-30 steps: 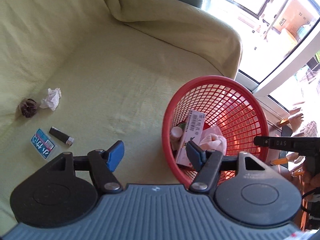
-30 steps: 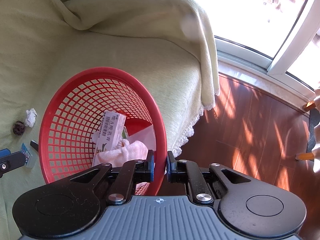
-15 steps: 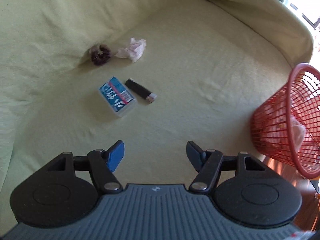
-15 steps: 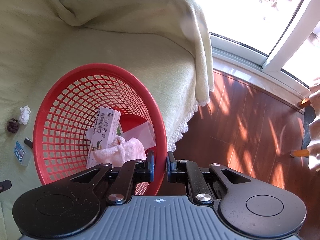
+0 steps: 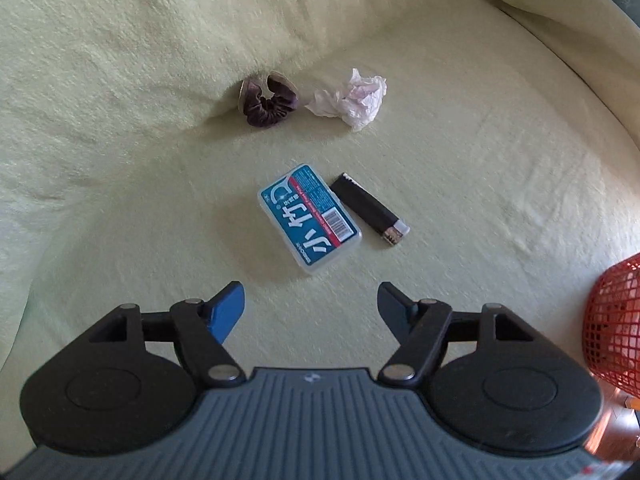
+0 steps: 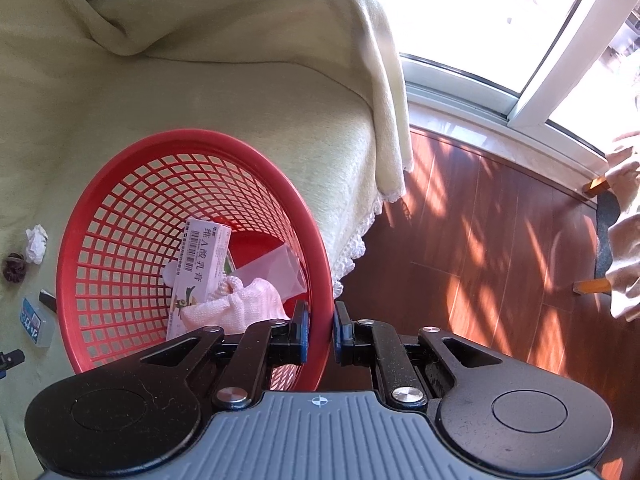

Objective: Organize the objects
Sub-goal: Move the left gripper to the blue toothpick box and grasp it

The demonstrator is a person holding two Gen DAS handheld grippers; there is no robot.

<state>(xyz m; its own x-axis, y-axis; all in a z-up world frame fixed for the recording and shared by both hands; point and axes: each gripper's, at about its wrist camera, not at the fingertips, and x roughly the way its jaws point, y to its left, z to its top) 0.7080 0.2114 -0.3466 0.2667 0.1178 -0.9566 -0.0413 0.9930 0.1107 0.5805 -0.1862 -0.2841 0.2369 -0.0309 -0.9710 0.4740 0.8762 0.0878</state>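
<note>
Four loose items (image 5: 310,218) (sofa (image 5: 460,184)); basket (image 6: 100,184) beside.

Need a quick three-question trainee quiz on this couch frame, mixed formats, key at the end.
1. True or false: the right gripper is shut on the rim of the red plastic mesh basket.
2. Which lies right beside the blue-labelled clear plastic box on the yellow-green couch cover? A) black lighter B) crumpled white tissue C) dark purple velvet scrunchie
3. Fill in: between the fingers of the opening left gripper there is ____.

Key: 1 true; 2 A; 3 nothing.
</note>
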